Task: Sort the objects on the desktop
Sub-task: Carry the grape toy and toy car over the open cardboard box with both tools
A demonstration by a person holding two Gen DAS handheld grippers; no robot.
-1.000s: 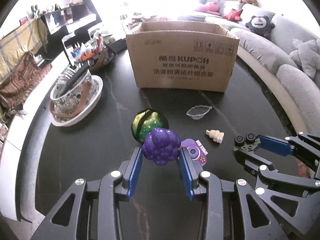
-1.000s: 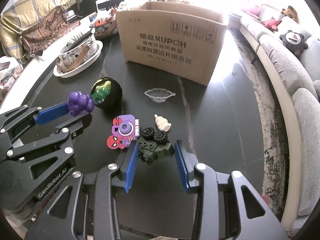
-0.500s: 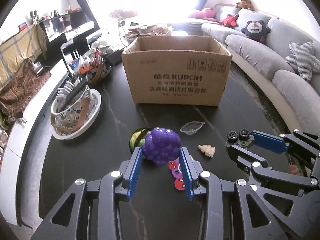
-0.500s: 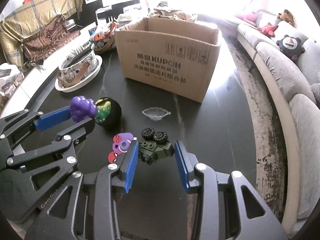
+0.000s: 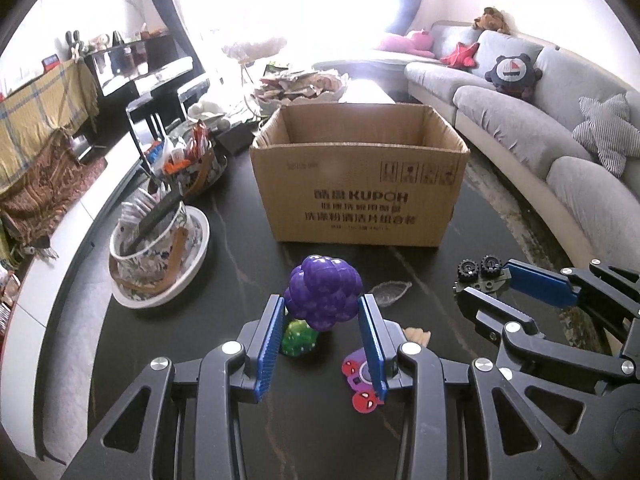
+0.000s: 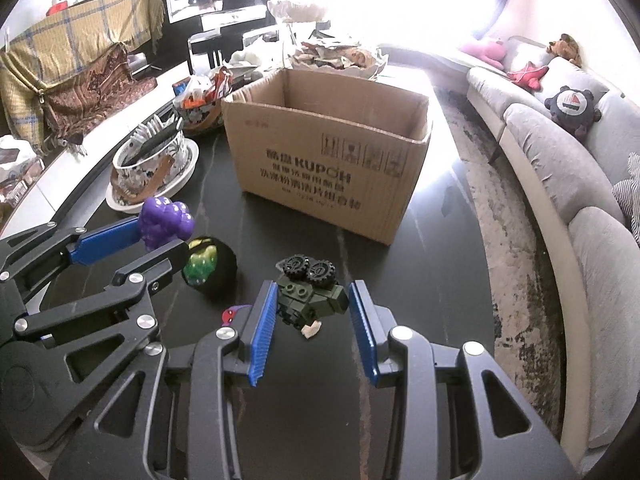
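Note:
My left gripper (image 5: 322,312) is shut on a purple toy grape bunch (image 5: 324,296), held above the dark table; the same purple toy grape bunch (image 6: 166,222) shows at the left of the right wrist view. My right gripper (image 6: 312,304) is shut on a dark green brick-built vehicle (image 6: 308,294) with black wheels, which also shows as the green brick vehicle (image 5: 478,274) at the right of the left wrist view. An open cardboard box (image 5: 360,176) stands ahead on the table. Below lie a green ball toy (image 5: 298,338), a purple and red toy camera (image 5: 360,378), a cream shell-shaped toy (image 5: 418,334) and a clear leaf-shaped dish (image 5: 390,292).
A patterned ceramic bowl on a white plate (image 5: 160,252) sits at the left, with a basket of snacks (image 5: 188,160) behind it. A grey curved sofa (image 5: 540,128) with plush toys runs along the right. The table's edge curves close to the sofa.
Both grippers have risen with their toys, and the views have tilted up. The box's open top and inside now show; the table objects have slid lower in view.

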